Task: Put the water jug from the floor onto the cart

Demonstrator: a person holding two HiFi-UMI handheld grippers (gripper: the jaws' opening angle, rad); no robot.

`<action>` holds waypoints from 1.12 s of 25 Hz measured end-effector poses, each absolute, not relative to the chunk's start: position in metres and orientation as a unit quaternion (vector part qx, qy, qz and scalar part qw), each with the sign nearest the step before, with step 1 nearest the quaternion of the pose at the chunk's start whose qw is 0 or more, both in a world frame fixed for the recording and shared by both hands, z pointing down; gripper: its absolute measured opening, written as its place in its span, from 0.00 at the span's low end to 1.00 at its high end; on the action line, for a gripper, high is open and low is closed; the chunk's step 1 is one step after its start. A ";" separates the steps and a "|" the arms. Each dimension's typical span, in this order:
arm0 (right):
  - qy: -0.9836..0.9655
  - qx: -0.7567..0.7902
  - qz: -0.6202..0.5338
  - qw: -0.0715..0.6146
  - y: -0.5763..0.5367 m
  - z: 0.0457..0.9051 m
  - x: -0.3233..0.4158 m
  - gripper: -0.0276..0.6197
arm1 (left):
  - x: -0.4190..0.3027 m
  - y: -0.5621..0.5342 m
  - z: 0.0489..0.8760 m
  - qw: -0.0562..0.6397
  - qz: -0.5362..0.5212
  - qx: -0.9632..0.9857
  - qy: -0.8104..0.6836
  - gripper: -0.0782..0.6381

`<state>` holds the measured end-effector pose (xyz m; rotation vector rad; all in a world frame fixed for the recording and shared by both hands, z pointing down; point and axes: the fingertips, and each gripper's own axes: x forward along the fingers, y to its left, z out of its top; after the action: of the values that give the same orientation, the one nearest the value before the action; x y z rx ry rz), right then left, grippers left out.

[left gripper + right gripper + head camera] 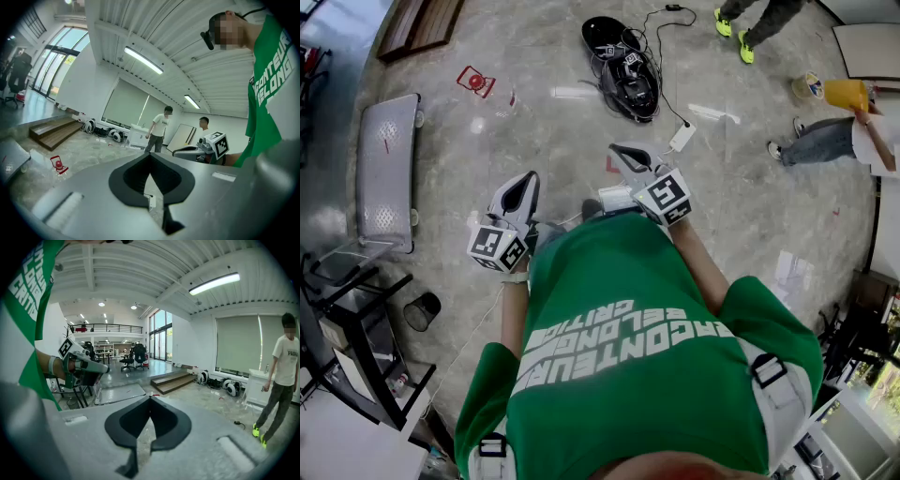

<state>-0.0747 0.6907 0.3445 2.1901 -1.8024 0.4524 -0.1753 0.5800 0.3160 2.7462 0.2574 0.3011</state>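
Grey cart (387, 173) lies flat — long axis aimed at wooden steps (417, 23).

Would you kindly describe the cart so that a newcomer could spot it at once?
Start from the pale stone floor and look left of the left gripper. The cart sits there, a long flat grey platform; the wooden steps beyond it are brown and the bin nearer is small and black.

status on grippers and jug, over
Both shut, empty: left gripper, right gripper. Jug not in hand; small red thing on floor, possibly it. Cart at left. Black case ahead.
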 end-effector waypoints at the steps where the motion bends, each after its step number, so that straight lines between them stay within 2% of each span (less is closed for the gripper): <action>1: -0.623 0.754 0.156 0.135 0.692 0.345 -0.075 0.03 | -0.175 0.584 0.316 0.183 0.109 0.973 0.092 0.13; 18: -0.659 0.722 0.160 0.138 0.675 0.354 -0.090 0.03 | -0.195 0.595 0.325 0.198 0.113 0.972 0.054 0.13; 28: -0.652 0.725 0.161 0.154 0.620 0.366 -0.089 0.03 | -0.186 0.543 0.343 0.204 0.107 0.971 0.061 0.13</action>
<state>-0.0888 0.6200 0.3658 2.0775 -1.8691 0.4618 -0.1856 0.5428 0.3427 2.7100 0.1692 0.2979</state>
